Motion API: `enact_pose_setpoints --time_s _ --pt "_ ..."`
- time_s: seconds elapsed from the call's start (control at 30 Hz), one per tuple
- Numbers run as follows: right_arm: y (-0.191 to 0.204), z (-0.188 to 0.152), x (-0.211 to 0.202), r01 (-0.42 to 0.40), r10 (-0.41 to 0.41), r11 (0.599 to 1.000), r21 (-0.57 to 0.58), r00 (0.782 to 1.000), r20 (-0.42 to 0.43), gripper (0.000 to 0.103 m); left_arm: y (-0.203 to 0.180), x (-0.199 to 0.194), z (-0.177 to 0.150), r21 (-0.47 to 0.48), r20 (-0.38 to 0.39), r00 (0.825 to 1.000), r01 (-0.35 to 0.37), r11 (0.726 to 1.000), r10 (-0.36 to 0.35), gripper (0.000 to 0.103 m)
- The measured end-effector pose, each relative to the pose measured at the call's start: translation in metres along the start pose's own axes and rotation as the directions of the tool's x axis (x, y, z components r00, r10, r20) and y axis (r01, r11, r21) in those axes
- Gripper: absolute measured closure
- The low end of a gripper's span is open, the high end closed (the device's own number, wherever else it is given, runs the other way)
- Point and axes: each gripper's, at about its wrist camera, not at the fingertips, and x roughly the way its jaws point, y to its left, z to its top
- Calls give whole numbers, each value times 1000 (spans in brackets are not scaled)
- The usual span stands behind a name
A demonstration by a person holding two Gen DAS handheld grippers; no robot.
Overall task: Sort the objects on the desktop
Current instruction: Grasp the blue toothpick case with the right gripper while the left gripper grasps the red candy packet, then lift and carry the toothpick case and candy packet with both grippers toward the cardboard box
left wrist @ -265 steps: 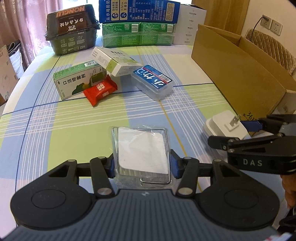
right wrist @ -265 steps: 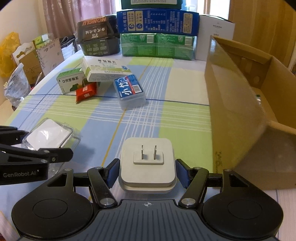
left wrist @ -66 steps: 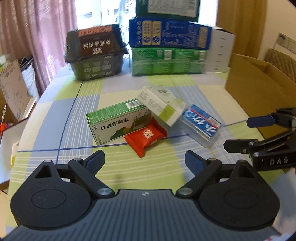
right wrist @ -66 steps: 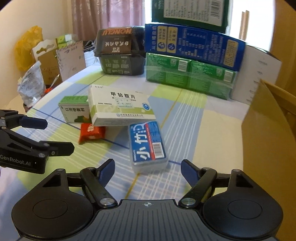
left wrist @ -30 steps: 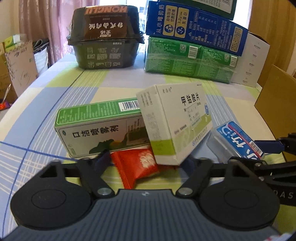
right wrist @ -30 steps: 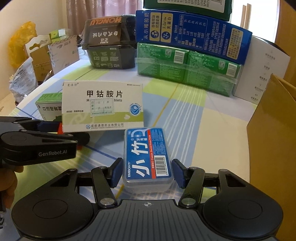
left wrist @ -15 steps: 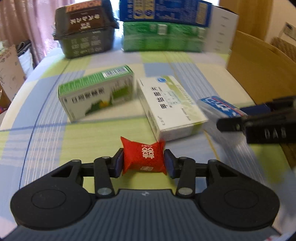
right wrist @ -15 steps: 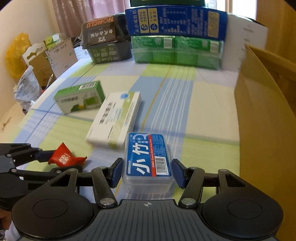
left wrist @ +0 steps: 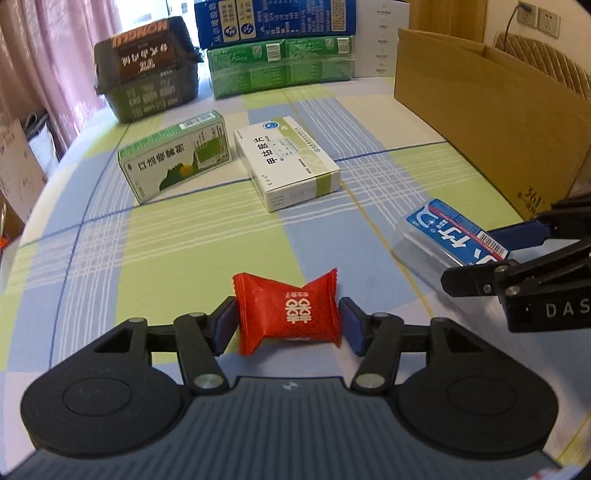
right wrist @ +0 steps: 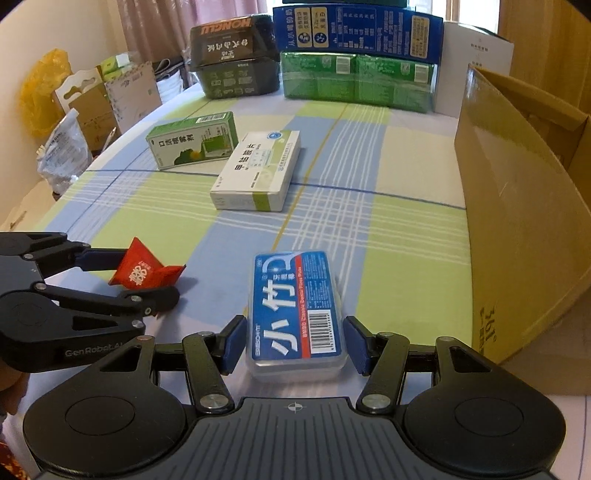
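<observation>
Far edge of counter [right wrist: 406,236], which wears a plaid cloth: black HONGLU instant-noodle tub [right wrist: 236,55] at left. Just beside it, a blue carton [right wrist: 356,31] stacked on green shrink-wrapped packs [right wrist: 356,79]. White box [right wrist: 476,62] stands upright at their right end. Off the counter's left side: yellow plastic bag [right wrist: 42,92], cardboard pieces [right wrist: 110,99], a clear crinkled bag [right wrist: 66,151]. Pink curtain [left wrist: 55,55] behind. Wall socket [left wrist: 539,20], upper right in left wrist view.

We see a table with a blue, green and white checked cloth [right wrist: 406,229]. On it lie a green carton [right wrist: 192,140] and a flat white box [right wrist: 255,173]. At the back stand a dark tub [right wrist: 236,55] and green packs [right wrist: 354,81]. A big brown cardboard box [right wrist: 517,229] sits at one side.
</observation>
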Motion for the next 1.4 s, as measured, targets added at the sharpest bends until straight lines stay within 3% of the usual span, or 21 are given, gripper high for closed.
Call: enact_pose_setpoints --time_s 0.2,0.43,0.6,0.77,0.97,1.2,1.4 --pt "-2 -1 7 16 -16 1000 11 1000 -10 43 3 3 2 -25 0 1000 -5 1000 5 49" --pt "-2 0 9 32 -32 999 19 999 -13 36 4 6 4 -31 -4 1000 -26 999 26 41" --pt "-5 0 9 36 -35 999 32 999 -11 34 0 4 4 12 11 997 -72 997 72 26" --pt "-6 0 9 33 -33 998 44 999 -13 34 2 6 5 -15 4 999 -40 999 40 28" --pt "-5 0 9 28 -27 999 41 1000 -14 34 5 9 5 -81 -18 1000 -3 997 2 41" --pt "-5 0 10 30 -29 999 43 999 -15 34 9 9 5 -144 -17 1000 17 989 -19 41" --pt "-5 0 12 30 -29 999 44 999 -17 34 13 8 6 -190 -12 999 31 981 -34 35"
